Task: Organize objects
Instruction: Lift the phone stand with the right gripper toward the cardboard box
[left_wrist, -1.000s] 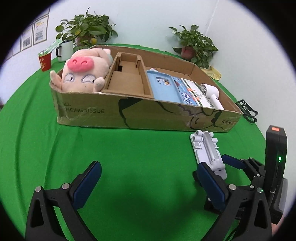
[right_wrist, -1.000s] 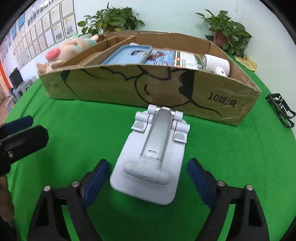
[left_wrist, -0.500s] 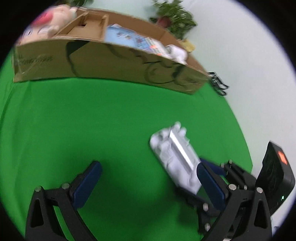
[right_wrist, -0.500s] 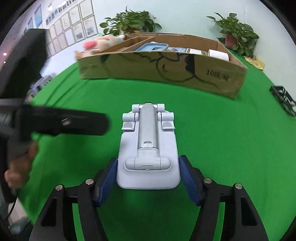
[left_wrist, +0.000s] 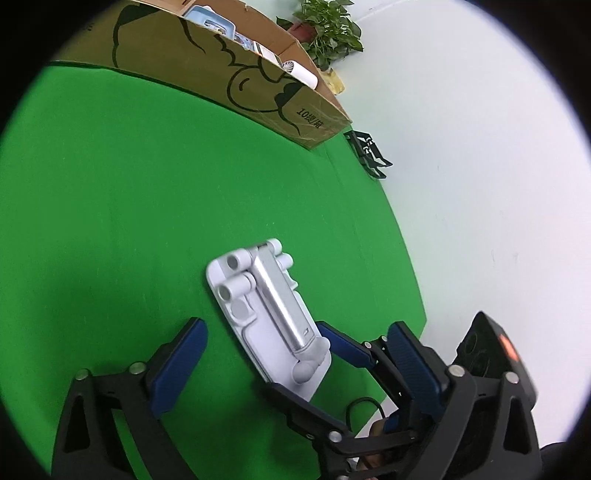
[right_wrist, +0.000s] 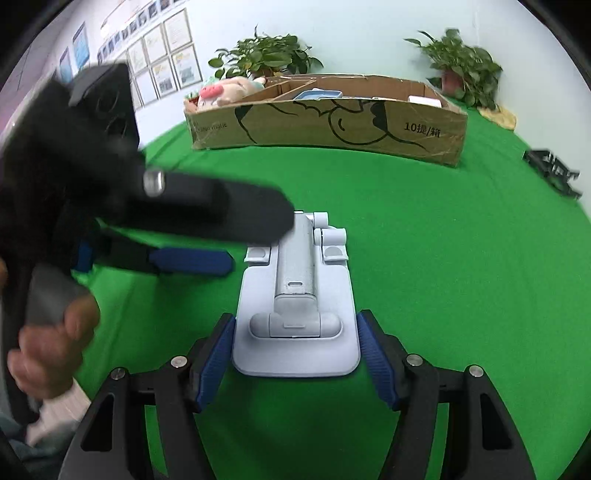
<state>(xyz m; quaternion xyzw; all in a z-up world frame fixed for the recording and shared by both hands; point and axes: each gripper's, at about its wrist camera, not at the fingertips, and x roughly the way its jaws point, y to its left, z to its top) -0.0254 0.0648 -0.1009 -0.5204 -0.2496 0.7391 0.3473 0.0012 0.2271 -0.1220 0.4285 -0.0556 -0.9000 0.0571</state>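
Note:
A folded white phone stand (right_wrist: 297, 299) is held above the green table. My right gripper (right_wrist: 295, 354) is shut on its near end, blue pads against both sides. In the left wrist view the stand (left_wrist: 266, 314) lies between my open left gripper (left_wrist: 295, 369) fingers, with the right gripper's pads on its lower end. The left gripper (right_wrist: 207, 236) reaches in from the left in the right wrist view, one finger over the stand's hinge end. The cardboard box (right_wrist: 328, 122) stands behind.
The box holds a pink pig plush (right_wrist: 225, 92), a blue case (right_wrist: 317, 95) and a white fan (left_wrist: 299, 72). Potted plants (right_wrist: 461, 62) stand behind it. A black clip (right_wrist: 554, 173) lies at the right table edge. The green cloth (right_wrist: 443, 258) surrounds the stand.
My right gripper closed on the phone stand and drew it back from the box. My left gripper swung in from the left to straddle the stand.

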